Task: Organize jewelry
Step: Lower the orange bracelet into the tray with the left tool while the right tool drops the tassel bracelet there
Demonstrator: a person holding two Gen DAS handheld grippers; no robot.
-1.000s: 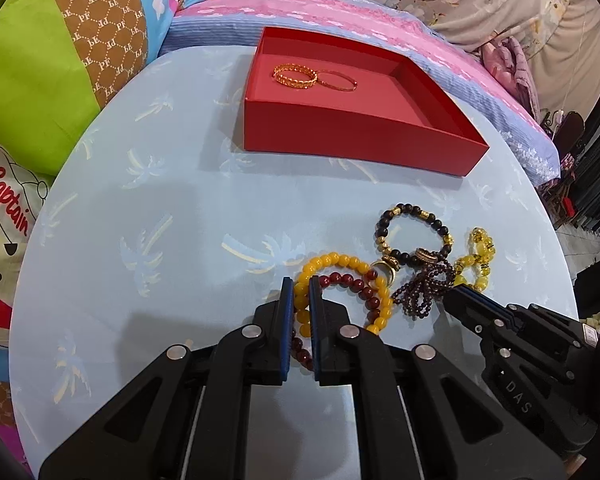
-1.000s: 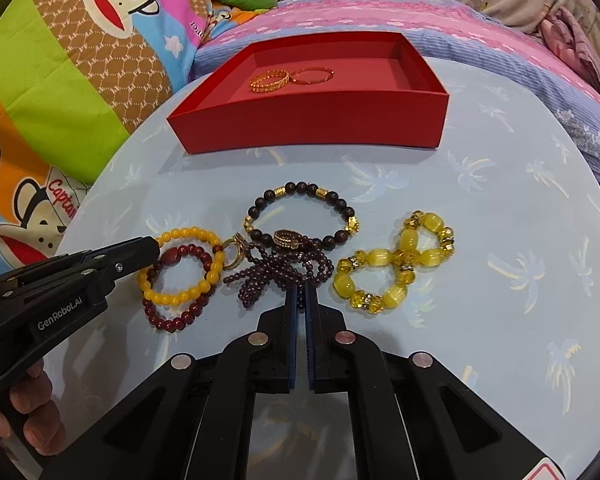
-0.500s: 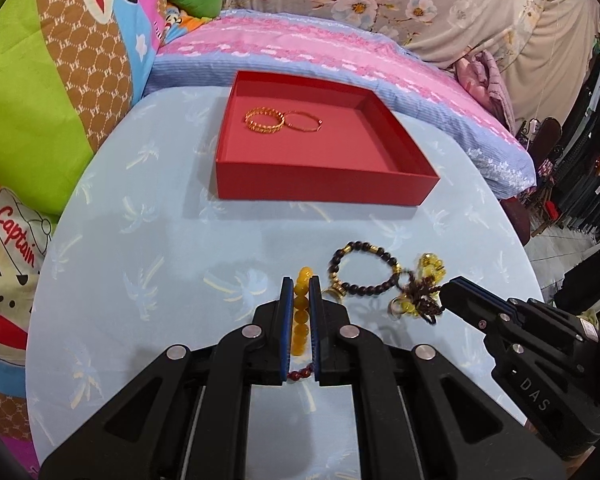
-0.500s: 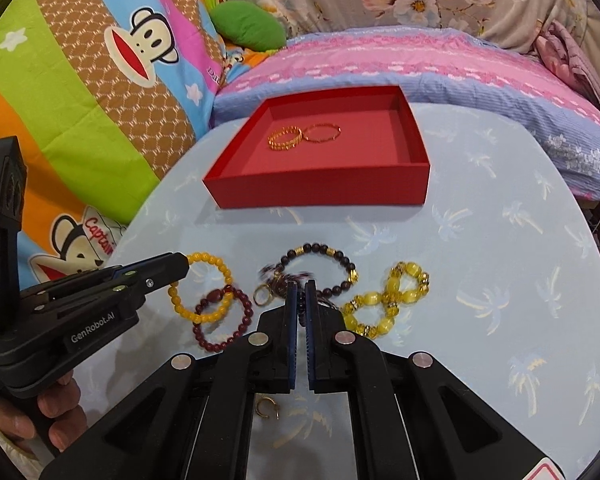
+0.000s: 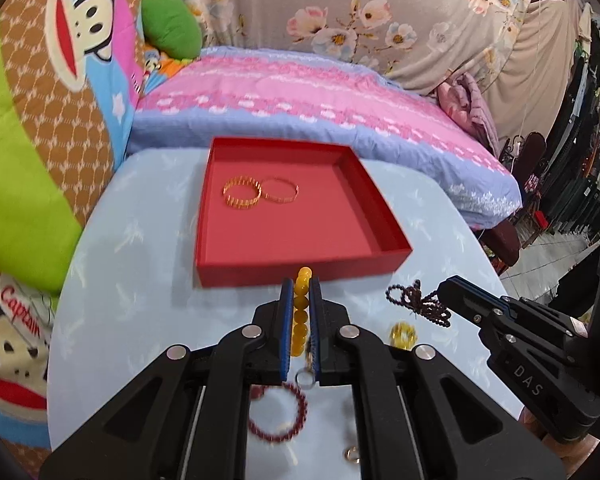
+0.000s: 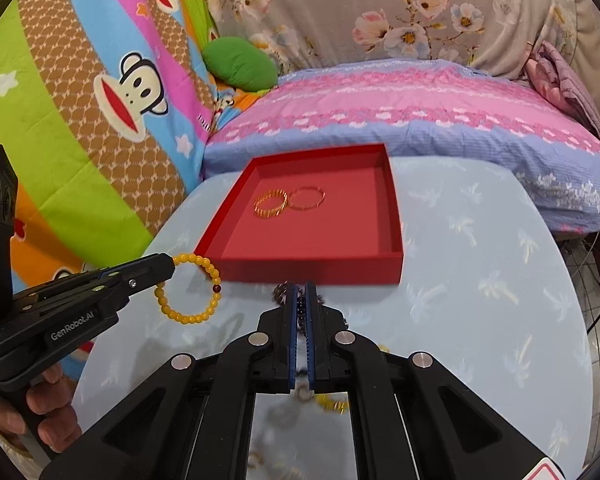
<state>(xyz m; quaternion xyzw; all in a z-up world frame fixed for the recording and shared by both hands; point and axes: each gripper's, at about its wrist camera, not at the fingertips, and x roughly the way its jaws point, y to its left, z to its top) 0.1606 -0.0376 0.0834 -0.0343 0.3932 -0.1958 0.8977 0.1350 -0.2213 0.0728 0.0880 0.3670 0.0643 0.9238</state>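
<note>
Broadly, a round table (image 6: 500, 288) under a pale blue palm-print cloth fills the foreground of both wrist views, with a pink and lavender bed behind it. Toward its far edge sits the red tray (image 5: 300, 272), shallow and open, and inside it lie two gold bangles (image 5: 260, 193) touching each other near the back left; these count as the part of the job already done.

Nearer the cameras, the left gripper (image 5: 300, 296) is closed narrow on a yellow bead bracelet (image 6: 192, 288), which hangs as a loop off its tip, clear of the cloth and just short of the tray's front wall. The right gripper (image 6: 301, 300) is likewise pinched nearly shut on a dark purple bead strand (image 5: 418, 304), which dangles in a bunch beside the tray's near right corner.

Left on the cloth below the grippers are a dark red bead bracelet (image 5: 278, 414), a chunky yellow piece (image 5: 402, 334) blurred by motion, and a small ring (image 5: 352, 454). So I judge the task under halfway: two pieces in, two in the air about to go in, at least three waiting.
</note>
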